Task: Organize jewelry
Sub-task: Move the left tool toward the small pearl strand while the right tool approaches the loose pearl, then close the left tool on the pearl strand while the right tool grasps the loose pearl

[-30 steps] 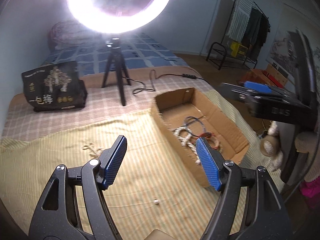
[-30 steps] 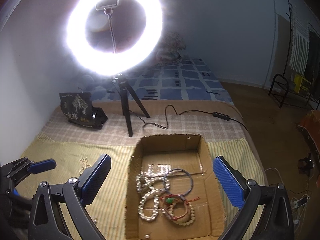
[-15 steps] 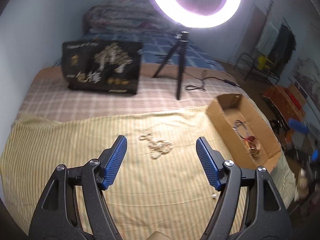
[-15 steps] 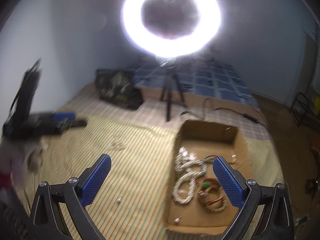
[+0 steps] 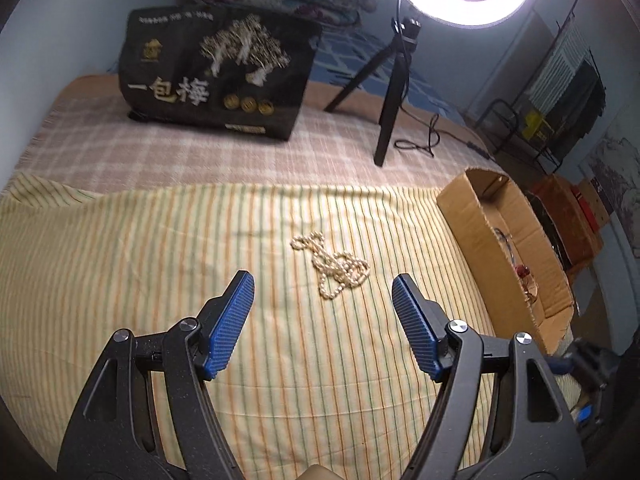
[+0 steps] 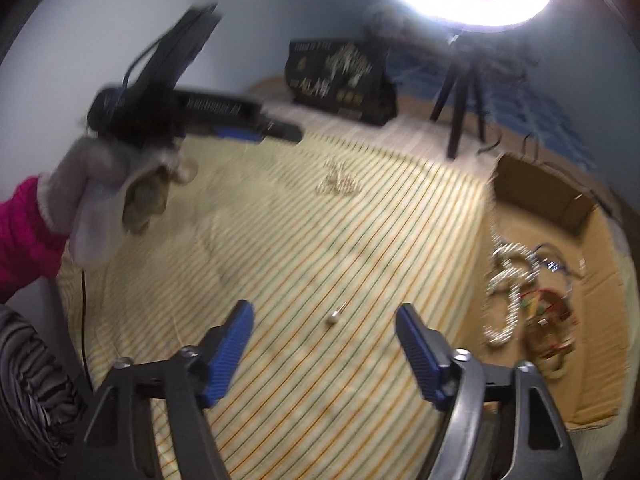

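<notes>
A cream pearl necklace lies bunched on the yellow striped cloth, just beyond my open, empty left gripper. It also shows in the right wrist view, blurred. A small pearl earring lies on the cloth directly ahead of my open, empty right gripper. An open cardboard box at the right holds several necklaces and bracelets. The left gripper, held by a gloved hand, shows in the right wrist view.
A black printed bag stands at the back of the bed. A ring light on a black tripod stands behind the cloth, its cable trailing right. A clothes rack is beyond the bed.
Both grippers swung left, away from the box. The pearl necklace now sits ahead of the left gripper, and the earring ahead of the right one. Both stayed open.
</notes>
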`<state>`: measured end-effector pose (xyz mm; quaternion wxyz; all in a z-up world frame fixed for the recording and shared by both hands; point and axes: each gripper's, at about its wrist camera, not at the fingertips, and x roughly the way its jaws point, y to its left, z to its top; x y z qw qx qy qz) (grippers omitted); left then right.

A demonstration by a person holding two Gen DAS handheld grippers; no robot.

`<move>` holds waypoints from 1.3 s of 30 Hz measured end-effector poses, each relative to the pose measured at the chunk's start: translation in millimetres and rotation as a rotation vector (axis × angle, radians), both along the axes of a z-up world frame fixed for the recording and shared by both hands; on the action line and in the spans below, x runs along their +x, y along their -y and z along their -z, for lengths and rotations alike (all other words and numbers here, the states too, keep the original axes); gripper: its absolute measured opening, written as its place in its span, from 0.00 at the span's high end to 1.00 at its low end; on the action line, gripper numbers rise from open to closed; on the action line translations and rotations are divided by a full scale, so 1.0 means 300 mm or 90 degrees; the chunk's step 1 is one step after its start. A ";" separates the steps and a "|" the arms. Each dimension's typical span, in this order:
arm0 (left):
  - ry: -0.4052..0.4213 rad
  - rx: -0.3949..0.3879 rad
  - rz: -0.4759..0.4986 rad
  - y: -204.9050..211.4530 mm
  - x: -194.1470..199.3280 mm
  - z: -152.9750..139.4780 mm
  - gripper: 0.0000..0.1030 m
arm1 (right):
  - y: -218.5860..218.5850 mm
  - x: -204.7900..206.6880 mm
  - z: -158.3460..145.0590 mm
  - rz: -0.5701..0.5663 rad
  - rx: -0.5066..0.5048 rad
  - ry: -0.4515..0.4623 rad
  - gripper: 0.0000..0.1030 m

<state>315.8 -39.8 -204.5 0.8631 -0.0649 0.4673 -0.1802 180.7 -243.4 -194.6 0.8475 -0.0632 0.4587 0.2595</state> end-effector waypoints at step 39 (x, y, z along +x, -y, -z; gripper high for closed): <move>0.012 0.121 -0.018 0.155 0.145 0.218 0.90 | -0.085 0.070 0.187 0.011 -0.055 -0.040 0.94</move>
